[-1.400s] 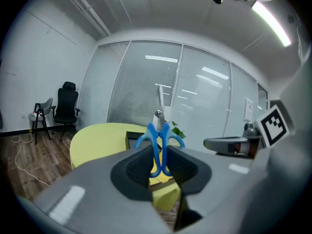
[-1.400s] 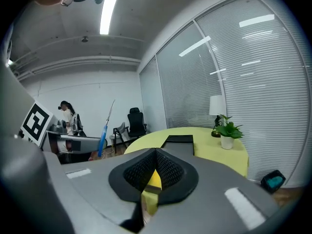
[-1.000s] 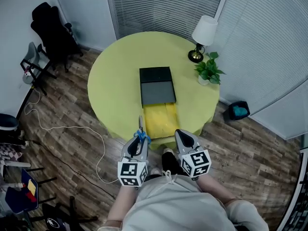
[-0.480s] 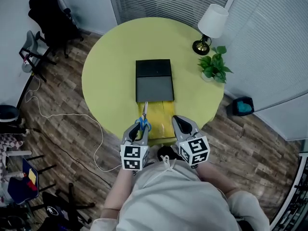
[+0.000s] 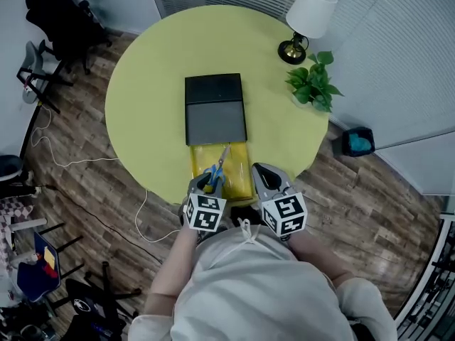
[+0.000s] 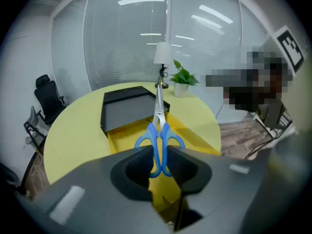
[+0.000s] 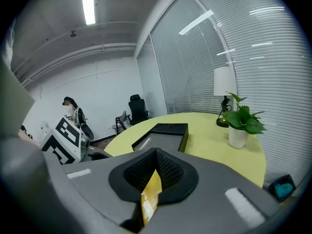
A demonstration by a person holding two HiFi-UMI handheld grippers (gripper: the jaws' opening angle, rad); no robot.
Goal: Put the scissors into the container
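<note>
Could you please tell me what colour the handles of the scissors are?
Blue. The scissors show best in the left gripper view.

Both forearms are bent at the elbow and drawn in before the torso; the grippers lie side by side, near each other but not touching, jaws pointing away from the body.

(a) The left gripper [image 5: 205, 182] angles slightly toward the right one, its marker cube [image 5: 205, 213] facing up. Its jaws are clamped on the blue handles of the scissors [image 6: 159, 139], blades projecting forward.

(b) The right gripper [image 5: 264, 173] is held level with the left. Its jaws are closed to a narrow slit, with a thin yellow wall [image 7: 149, 195] standing between them.
</note>
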